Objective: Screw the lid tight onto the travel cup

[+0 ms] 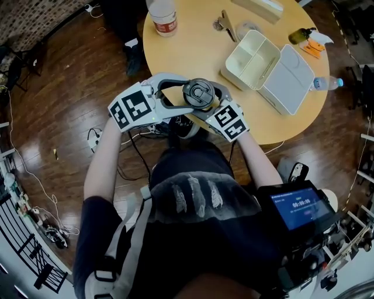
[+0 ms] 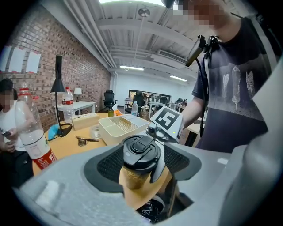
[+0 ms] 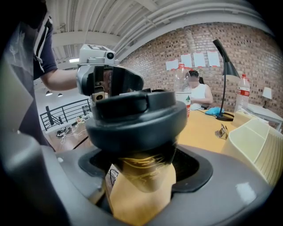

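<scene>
Left tongs [image 2: 140,160] clamp the black lid [image 2: 141,149], right tongs [image 3: 141,173] grip the travel cup [image 3: 138,196] at the tabletop [image 1: 193,47] edge; tightening appears under way, with a firm twist needed next.

Bare tabletop [image 1: 187,55] lies open just past the travel cup [image 1: 198,93]. On my right the open white box [image 1: 257,58] blocks the way; a water bottle [image 1: 163,16] stands far left, well apart from the box.
</scene>
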`<state>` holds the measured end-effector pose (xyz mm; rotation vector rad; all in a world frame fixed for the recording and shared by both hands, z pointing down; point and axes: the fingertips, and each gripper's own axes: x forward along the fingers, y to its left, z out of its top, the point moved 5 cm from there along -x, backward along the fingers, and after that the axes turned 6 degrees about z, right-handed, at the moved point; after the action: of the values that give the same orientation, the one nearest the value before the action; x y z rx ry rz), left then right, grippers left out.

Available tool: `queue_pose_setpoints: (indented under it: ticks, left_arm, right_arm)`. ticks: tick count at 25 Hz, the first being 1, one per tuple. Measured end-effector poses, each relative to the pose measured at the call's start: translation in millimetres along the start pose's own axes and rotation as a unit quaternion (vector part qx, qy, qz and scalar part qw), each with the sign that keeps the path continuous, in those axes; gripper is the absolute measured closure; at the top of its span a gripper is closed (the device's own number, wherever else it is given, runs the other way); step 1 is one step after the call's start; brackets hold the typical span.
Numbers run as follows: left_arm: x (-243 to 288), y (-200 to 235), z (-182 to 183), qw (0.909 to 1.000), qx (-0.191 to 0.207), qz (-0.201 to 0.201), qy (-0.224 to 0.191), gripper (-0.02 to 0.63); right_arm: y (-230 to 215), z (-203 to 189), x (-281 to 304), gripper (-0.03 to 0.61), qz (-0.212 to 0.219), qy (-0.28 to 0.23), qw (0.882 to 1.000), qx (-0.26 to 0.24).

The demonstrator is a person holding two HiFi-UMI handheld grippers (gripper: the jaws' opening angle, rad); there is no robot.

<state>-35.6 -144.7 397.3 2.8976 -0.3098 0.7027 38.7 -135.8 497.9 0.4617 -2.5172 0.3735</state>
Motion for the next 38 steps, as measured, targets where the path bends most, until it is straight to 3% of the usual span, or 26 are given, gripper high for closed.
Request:
queue_pose_setpoints:
  ticks: [7,12,20,34,38]
  left_arm:
    - [-10.3,12.3,15.3,0.9982,0.016,0.039,-0.042,0.322]
    - [7.6,16.2,14.2,0.9974,0.060,-0.030,0.027,0.321]
    - [15.0,15.1,-8.0,0.9949,0.019,-0.079,0.060,0.321]
    - [-0.5,-4.3,-25.1,0.9974,0.012,-0.043,0.057,0.321]
    - [-4.2,-1.3,-24.1,0.9994,-0.011,-0.001,0.034,0.321]
  right_arm:
    - [-1.0,-0.3,-0.3,0.167,-0.002,-0.002,1.000,-0.005]
    - [-0.7,-1.4,2.5,0.167,0.002,0.004,1.000,-0.003]
    - [1.1,-2.4,6.9,0.167,0.008,0.008,1.000,-0.002]
    - [-0.9,-6.0,6.2,0.169,0.012,0.013,1.000,-0.004]
    - [-8.3,-8.3,2.5,0.169,0.006,0.009,1.000,-0.009]
